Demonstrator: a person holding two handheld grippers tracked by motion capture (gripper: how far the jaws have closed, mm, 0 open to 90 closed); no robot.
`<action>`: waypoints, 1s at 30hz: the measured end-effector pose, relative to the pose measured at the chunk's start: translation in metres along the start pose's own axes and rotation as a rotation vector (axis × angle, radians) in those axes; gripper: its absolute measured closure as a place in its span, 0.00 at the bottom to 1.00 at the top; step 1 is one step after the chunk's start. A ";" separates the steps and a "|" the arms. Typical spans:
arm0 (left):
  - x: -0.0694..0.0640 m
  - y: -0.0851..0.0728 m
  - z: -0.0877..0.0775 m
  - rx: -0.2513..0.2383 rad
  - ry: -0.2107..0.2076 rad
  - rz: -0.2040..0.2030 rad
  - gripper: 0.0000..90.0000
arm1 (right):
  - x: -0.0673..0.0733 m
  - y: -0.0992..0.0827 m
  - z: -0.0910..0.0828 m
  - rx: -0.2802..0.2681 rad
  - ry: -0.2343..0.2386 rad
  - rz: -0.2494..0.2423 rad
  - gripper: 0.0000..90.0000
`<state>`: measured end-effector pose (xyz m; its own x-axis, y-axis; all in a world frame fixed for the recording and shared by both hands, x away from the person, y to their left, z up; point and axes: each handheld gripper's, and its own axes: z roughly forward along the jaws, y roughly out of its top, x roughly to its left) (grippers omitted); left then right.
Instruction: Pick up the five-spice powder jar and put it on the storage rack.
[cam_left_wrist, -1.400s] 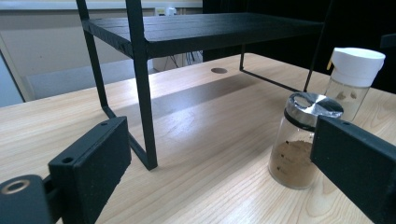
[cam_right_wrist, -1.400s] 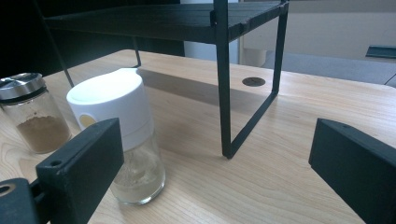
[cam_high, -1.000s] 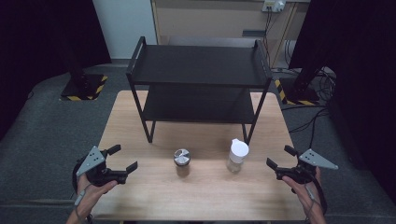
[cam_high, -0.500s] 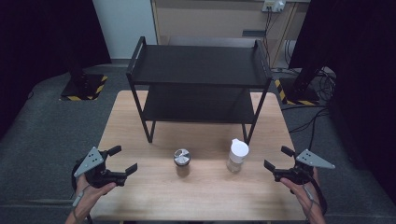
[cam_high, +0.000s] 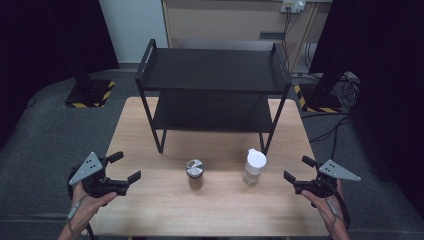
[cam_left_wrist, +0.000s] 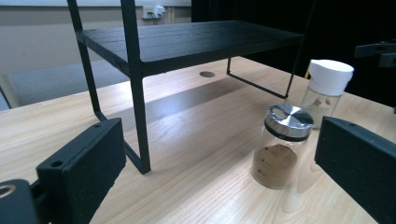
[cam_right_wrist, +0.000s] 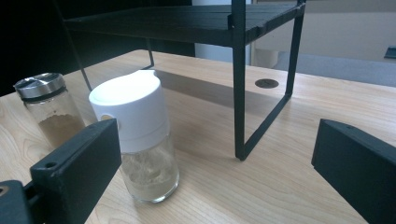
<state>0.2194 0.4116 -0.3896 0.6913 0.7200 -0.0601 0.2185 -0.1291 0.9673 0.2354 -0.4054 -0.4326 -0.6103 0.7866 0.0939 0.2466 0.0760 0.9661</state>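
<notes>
Two small glass jars stand on the wooden table (cam_high: 220, 212) in front of a black two-tier rack (cam_high: 215, 75). One has a silver lid (cam_high: 195, 173) and holds brown powder (cam_left_wrist: 280, 147). The other has a white cap (cam_high: 254, 166) and pale contents (cam_right_wrist: 140, 140). My left gripper (cam_high: 126, 166) is open at the table's left edge, well left of the silver-lidded jar, with nothing between its jaws (cam_left_wrist: 219, 172). My right gripper (cam_high: 298, 168) is open just right of the white-capped jar, not touching it (cam_right_wrist: 215, 172).
The rack's front legs (cam_high: 160, 142) stand just behind the jars, and its lower shelf (cam_high: 210, 115) is bare. A round cable hole (cam_right_wrist: 267, 83) lies in the tabletop under the rack. Grey floor surrounds the table.
My right gripper has drifted a little to the left, toward the white-capped jar. The left gripper and both jars have stayed put.
</notes>
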 end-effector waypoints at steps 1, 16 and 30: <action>0.000 0.005 -0.002 0.012 -0.004 0.016 0.01 | 0.000 0.000 0.000 -0.001 0.000 0.001 0.02; 0.004 0.061 0.001 0.099 -0.080 0.104 0.01 | 0.000 0.000 -0.003 -0.013 -0.002 0.016 0.02; 0.009 0.091 0.031 0.154 -0.152 0.141 0.01 | -0.001 -0.001 -0.003 -0.017 0.000 0.020 0.02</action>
<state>0.2667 0.3847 -0.3101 0.8155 0.5782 0.0249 0.2068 -0.3314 0.9206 0.2334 -0.4085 -0.4331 -0.6056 0.7877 0.1131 0.2458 0.0500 0.9680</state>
